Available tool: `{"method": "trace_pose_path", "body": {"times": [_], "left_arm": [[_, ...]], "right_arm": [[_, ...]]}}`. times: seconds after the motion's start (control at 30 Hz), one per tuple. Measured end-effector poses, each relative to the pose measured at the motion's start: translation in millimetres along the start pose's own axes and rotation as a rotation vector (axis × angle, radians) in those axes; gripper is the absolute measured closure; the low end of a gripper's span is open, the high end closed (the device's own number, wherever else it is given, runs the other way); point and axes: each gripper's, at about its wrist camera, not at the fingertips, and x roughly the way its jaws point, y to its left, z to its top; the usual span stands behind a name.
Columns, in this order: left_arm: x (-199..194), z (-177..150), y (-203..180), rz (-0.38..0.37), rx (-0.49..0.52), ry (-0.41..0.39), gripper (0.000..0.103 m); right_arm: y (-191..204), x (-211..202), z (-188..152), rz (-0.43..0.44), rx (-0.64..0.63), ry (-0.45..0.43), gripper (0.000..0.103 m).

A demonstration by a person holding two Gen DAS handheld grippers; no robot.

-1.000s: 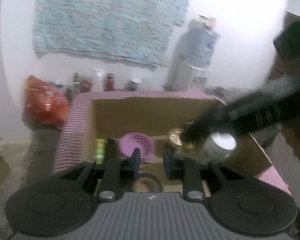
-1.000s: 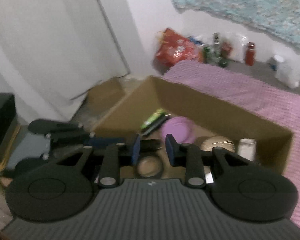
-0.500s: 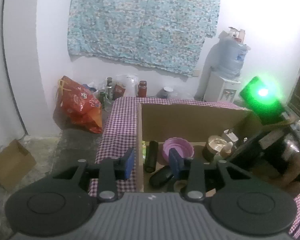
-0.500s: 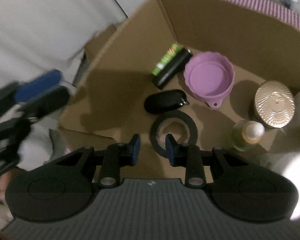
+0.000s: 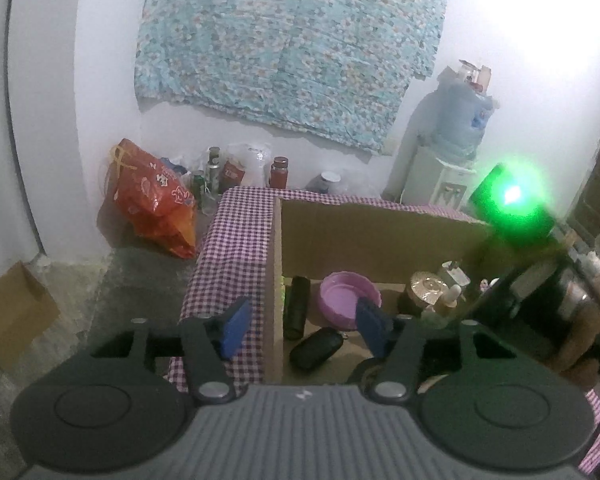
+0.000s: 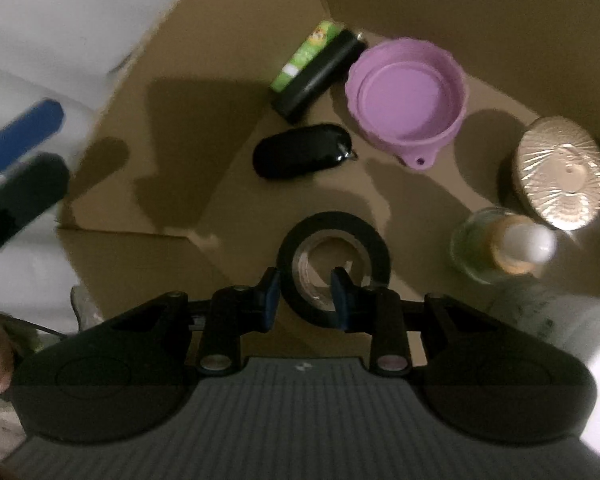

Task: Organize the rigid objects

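A cardboard box on a checked cloth holds a purple bowl, a black case, a black cylinder with a green label, a gold-lidded jar, a small glass bottle and a black tape roll. My right gripper points down into the box, its fingers straddling the near wall of the tape roll, one inside the hole, not clamped. My left gripper is open and empty, above the box's left wall.
The box's left wall stands between the left fingers. An orange bag, bottles and a water dispenser line the far wall. A small carton lies on the floor at left. The left gripper's blue finger shows at the right view's left edge.
My right gripper has dropped into the box and closed in on the tape roll. My left gripper has pulled back and left, and its fingers have opened wider.
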Motion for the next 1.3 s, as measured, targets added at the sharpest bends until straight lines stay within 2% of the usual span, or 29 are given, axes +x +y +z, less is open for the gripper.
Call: {"method": "trace_pose_path", "body": {"times": [0.1, 0.2, 0.5, 0.63, 0.8, 0.93, 1.1, 1.17, 1.3], "left_arm": [[-2.9, 0.6, 7.8, -0.005, -0.038, -0.005, 0.032], [-8.5, -0.3, 13.0, 0.005, -0.047, -0.013, 0.028], [-19.5, -3.0, 22.6, 0.006, -0.062, -0.009, 0.021], [-21.9, -4.6, 24.5, 0.001, -0.065, -0.007, 0.020], [-22.7, -5.8, 22.0, -0.005, -0.066, -0.014, 0.018], [-27.0, -8.0, 14.8, -0.026, -0.067, -0.011, 0.018], [-37.8, -10.2, 6.7, -0.022, -0.051, -0.020, 0.014], [-41.4, -10.6, 6.3, -0.024, -0.057, -0.028, 0.014], [-45.8, -10.6, 4.7, -0.022, -0.064, -0.029, 0.014]], "right_arm": [[8.8, -21.7, 7.4, -0.017, -0.008, -0.105, 0.075], [15.4, -28.1, 19.9, -0.038, -0.010, -0.153, 0.075], [35.0, 6.4, 47.4, -0.095, -0.055, -0.163, 0.079], [36.3, 25.9, 52.8, -0.105, -0.069, -0.133, 0.080], [33.6, 16.8, 39.9, -0.134, -0.085, -0.106, 0.080], [19.6, 18.9, 29.8, -0.145, -0.035, -0.072, 0.078], [23.9, -9.5, 22.2, -0.105, -0.032, -0.171, 0.078], [29.5, -17.3, 25.2, -0.113, -0.054, -0.208, 0.078], [37.0, -7.1, 40.1, -0.138, -0.073, -0.204, 0.078]]}}
